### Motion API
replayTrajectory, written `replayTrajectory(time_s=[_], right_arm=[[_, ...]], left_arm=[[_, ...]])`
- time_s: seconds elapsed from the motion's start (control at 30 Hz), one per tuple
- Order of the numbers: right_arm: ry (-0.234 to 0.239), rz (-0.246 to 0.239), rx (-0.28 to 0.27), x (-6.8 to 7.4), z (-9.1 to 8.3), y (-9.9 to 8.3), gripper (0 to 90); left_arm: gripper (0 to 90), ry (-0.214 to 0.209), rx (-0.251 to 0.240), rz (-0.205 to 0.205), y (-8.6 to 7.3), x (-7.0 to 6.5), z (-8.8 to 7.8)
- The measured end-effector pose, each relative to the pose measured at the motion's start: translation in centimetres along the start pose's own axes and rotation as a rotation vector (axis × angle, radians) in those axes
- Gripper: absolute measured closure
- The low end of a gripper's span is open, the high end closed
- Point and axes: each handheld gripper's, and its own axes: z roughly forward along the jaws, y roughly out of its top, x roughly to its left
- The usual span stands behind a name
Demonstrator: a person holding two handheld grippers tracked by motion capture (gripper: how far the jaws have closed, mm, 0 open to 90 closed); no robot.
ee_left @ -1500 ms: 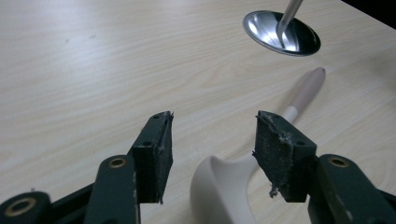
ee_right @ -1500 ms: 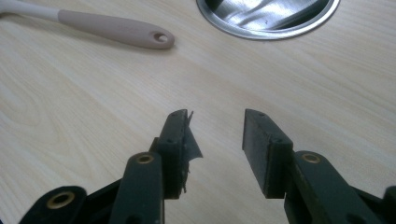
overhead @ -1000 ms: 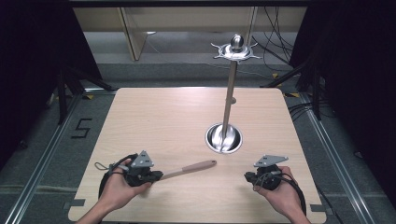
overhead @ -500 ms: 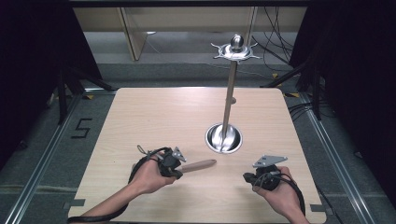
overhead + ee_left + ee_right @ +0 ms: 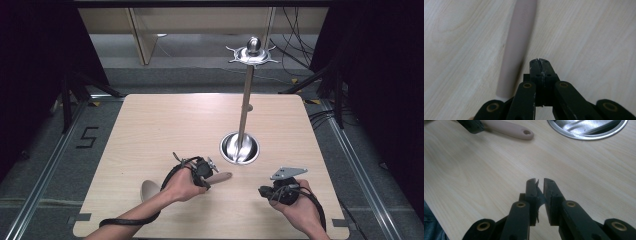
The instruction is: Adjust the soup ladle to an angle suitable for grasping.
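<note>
A beige spoon (image 5: 148, 189) lies on the wooden table (image 5: 165, 125), its handle (image 5: 222, 176) pointing right toward the stand. My left gripper (image 5: 205, 176) is over the handle with its jaws pointing down. In the left gripper view these jaws (image 5: 539, 61) are shut with nothing between them, and the handle (image 5: 519, 45) lies just to their left. My right gripper (image 5: 262, 191) rests low near the front right of the table. Its jaws (image 5: 539, 181) have just been opening and stand a little apart over bare wood. The handle's end (image 5: 524, 132), with a hole, lies farther ahead of them.
A metal stand rises from a round shiny base (image 5: 240, 148) right of the table's middle, with a thin pole (image 5: 245, 105) and a spiked top (image 5: 252, 50). Its base (image 5: 586, 127) is near the right gripper. Dark floor and cables surround the table.
My left hand has moved right along the spoon, from its bowl end to its handle, baring the bowl. The spoon and my right hand have stayed in place.
</note>
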Motion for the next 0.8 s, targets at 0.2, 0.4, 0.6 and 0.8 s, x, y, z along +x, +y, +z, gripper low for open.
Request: replayTrajectory(time_s=[0.2,0.4,0.6,0.8], right_arm=[[0.006,0.010,0.001,0.1,0.0,-0.1,81.2],[0.008,0.017,0.006,0.1,0.0,-0.1,80.8],[0.006,0.018,0.005,0.1,0.0,-0.1,80.6],[0.001,0.014,0.001,0.0,0.0,-0.2,80.3]], left_arm=[[89.3,0.030,0.003,-0.029,0.4,0.4,0.7],[89.4,0.055,0.011,-0.038,0.3,1.2,0.5],[89.4,0.126,0.032,-0.049,0.0,2.1,0.2],[89.3,0.141,0.021,-0.080,-0.3,2.6,0.3]])
